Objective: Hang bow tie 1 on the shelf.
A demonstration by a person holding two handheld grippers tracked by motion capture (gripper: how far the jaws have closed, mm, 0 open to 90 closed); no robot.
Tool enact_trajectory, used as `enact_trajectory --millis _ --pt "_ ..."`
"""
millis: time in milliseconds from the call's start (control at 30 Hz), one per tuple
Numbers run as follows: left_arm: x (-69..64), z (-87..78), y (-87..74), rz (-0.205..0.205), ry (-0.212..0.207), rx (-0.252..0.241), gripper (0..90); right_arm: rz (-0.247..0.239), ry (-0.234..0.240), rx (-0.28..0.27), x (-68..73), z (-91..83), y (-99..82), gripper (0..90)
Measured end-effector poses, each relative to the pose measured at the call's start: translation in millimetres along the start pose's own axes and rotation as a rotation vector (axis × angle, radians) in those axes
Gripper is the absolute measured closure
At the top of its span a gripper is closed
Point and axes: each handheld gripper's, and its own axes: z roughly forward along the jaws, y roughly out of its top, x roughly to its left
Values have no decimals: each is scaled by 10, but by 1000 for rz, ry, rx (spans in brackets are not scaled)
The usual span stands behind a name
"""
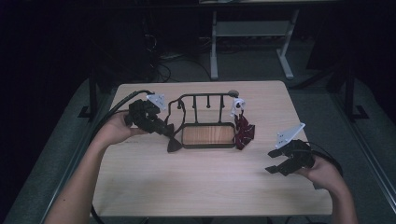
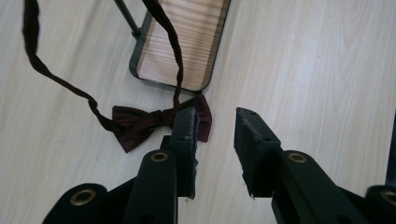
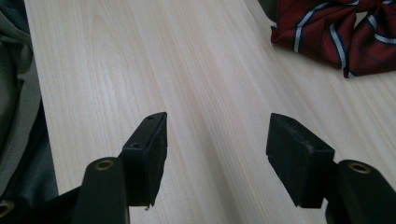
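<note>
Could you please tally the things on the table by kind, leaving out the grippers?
Bow ties: 2, a plain dark red one and a striped red one.
Racks: 1, black with a wooden base.
Total: 3.

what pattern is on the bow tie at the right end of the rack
Dark red with white and navy diagonal stripes on the bow tie, clearest in the right gripper view.

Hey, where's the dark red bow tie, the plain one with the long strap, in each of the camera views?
High view: the plain bow tie lies left of centre, at the wooden tray's front left corner, just off the left gripper.
Left gripper view: centre-left, on the table just beyond the left-hand jaw, strap running up to the top edge.
Right gripper view: a striped red bow tie sits at top right instead.
Shared landmark: the wooden tray.
</note>
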Motion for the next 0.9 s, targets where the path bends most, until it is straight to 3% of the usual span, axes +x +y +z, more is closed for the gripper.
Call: enact_trajectory --millis 900 --pt "-180 118 -373 -24 -12 -27 618 15 -4 0 -12 -12 -19 379"
